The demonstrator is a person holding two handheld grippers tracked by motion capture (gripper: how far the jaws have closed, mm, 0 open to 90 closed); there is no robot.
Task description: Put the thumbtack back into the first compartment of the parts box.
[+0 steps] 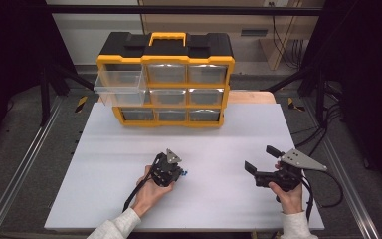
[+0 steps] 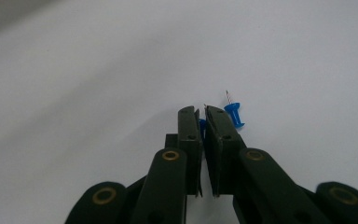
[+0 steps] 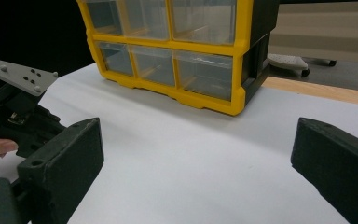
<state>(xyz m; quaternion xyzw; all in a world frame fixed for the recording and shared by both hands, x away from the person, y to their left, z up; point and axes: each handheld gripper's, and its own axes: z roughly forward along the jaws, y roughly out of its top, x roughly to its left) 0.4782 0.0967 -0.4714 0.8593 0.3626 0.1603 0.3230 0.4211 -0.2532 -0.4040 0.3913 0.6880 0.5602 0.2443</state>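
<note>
Presently clamped: left gripper (image 2: 201,113) on a blue pushpin (image 2: 202,126), second pushpin (image 2: 234,115) just right; right gripper (image 3: 193,154) wide, unloaded, above counter (image 3: 182,154).

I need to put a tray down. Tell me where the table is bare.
Bare: the white table left of the left gripper, and the strip between both grippers and the yellow drawer cabinet. Crowded: around the left gripper, with blue pushpins, and the right gripper.

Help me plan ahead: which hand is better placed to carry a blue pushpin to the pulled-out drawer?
Left. Its gripper has fingers pinching a blue pushpin; the open right gripper holds nothing, farther from the drawer.
</note>
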